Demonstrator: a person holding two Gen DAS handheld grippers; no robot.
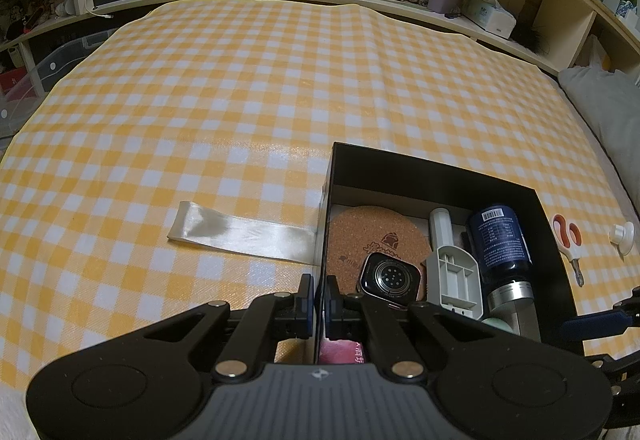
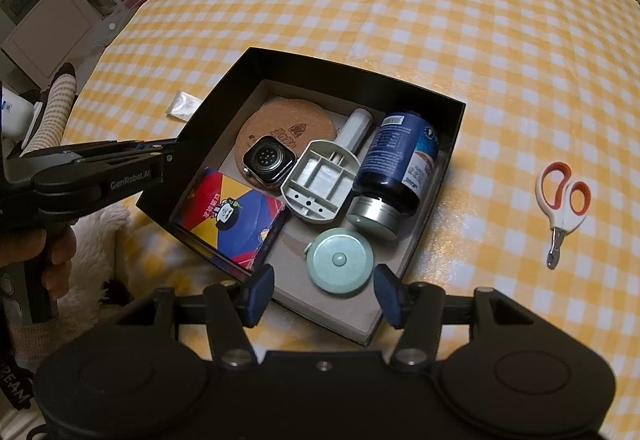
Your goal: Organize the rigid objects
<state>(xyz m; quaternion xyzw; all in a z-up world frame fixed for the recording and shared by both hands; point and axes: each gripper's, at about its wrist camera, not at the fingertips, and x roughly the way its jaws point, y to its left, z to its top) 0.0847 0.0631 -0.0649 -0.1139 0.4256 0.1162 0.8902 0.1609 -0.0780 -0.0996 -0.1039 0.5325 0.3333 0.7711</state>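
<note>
Box: black, open top, sits on the checked bench, and my left gripper has its jaws clamped together on the box's left wall, one finger inside, one outside. Judging by that, I'm pinning the box so it won't slide while things go in.

My right gripper hangs over the near corner of the box, jaws apart and holding nothing, with the tape measure lying between and just beyond the tips. It looks freshly set down or about to be nudged; can't tell which.

Inside the box, things are packed flat to fit: card pack in the near-left corner, watch face down on the cork coaster, grey plastic scoop in the middle with its white handle pointing to the far wall, dark bottle on its side along the right wall, cap toward me.

Still outside: scissors well to the right of the box on the bench, and a small white knob further right, seen only from the left wrist. A ribbon trails from the box's left wall across the bench.

My guess: scissors go in next, and space is left along the near wall.
</note>
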